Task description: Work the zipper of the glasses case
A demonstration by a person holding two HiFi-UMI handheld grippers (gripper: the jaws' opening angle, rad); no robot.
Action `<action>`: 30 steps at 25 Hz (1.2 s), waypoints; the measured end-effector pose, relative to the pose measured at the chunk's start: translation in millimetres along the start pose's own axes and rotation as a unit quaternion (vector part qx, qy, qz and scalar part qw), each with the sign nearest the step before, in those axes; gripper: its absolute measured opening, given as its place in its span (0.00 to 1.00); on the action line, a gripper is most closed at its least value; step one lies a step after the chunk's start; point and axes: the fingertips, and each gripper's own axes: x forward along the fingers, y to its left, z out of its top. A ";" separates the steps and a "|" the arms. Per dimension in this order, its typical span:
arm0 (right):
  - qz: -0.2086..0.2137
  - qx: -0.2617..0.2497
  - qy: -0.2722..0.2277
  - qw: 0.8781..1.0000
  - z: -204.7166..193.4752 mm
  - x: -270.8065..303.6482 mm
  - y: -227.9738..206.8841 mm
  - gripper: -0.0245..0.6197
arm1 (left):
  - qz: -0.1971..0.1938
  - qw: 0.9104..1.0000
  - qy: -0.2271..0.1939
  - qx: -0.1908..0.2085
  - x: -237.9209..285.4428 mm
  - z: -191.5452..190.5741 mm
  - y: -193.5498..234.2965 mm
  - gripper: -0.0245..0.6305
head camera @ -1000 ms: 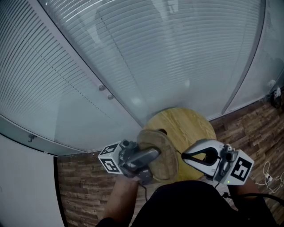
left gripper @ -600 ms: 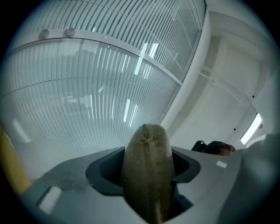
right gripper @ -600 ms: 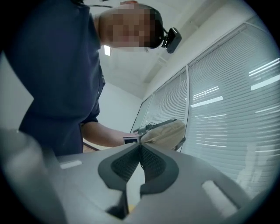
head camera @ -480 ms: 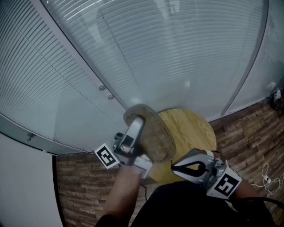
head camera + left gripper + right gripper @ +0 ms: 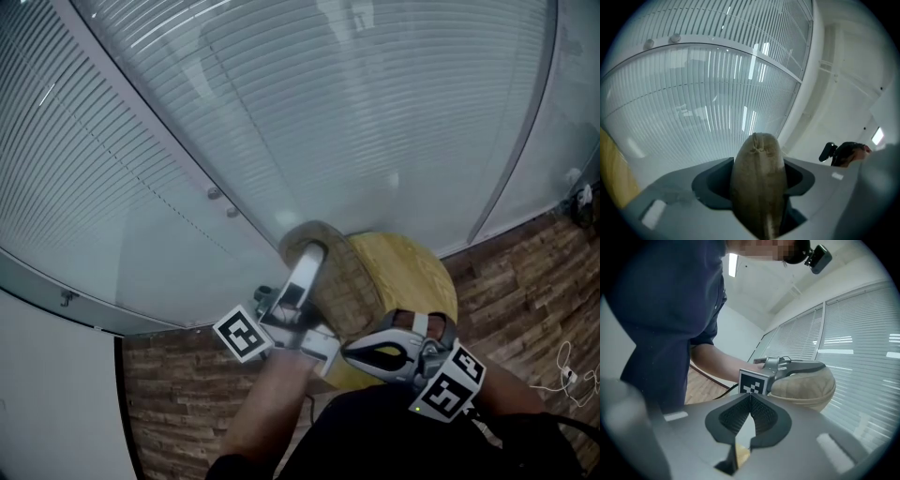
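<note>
Tan woven glasses case [image 5: 345,281] is being clamped by the left gripper [image 5: 314,267], its jaws spread wide around it, over the round wooden table [image 5: 417,272]. The right gripper [image 5: 349,352], jaws closed and empty, is hovering just beside the case. Black-and-white square markers are showing on each cube [image 5: 242,335].

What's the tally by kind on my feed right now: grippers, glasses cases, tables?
Grippers: 2 (left gripper, fingers clamped on the case; right gripper, fingers shut, empty)
Tan glasses case: 1
Round wooden table: 1
Total: 4
</note>
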 end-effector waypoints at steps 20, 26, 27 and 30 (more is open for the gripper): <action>-0.131 0.206 -0.094 0.965 -33.7 -60.9 -35.1 0.25 | 0.128 0.961 0.074 0.233 -51.8 -15.9 39.1 0.49; -0.213 0.283 -0.061 0.933 -81.4 -94.2 -55.5 0.25 | 0.183 0.902 0.138 0.365 -84.4 -26.0 51.2 0.49; -0.223 0.302 -0.064 0.925 -88.8 -100.4 -58.2 0.25 | 0.190 0.897 0.141 0.374 -89.3 -26.4 53.6 0.49; -0.259 0.337 -0.057 0.904 -111.1 -120.6 -65.9 0.25 | 0.208 0.881 0.152 0.398 -101.4 -29.1 61.7 0.49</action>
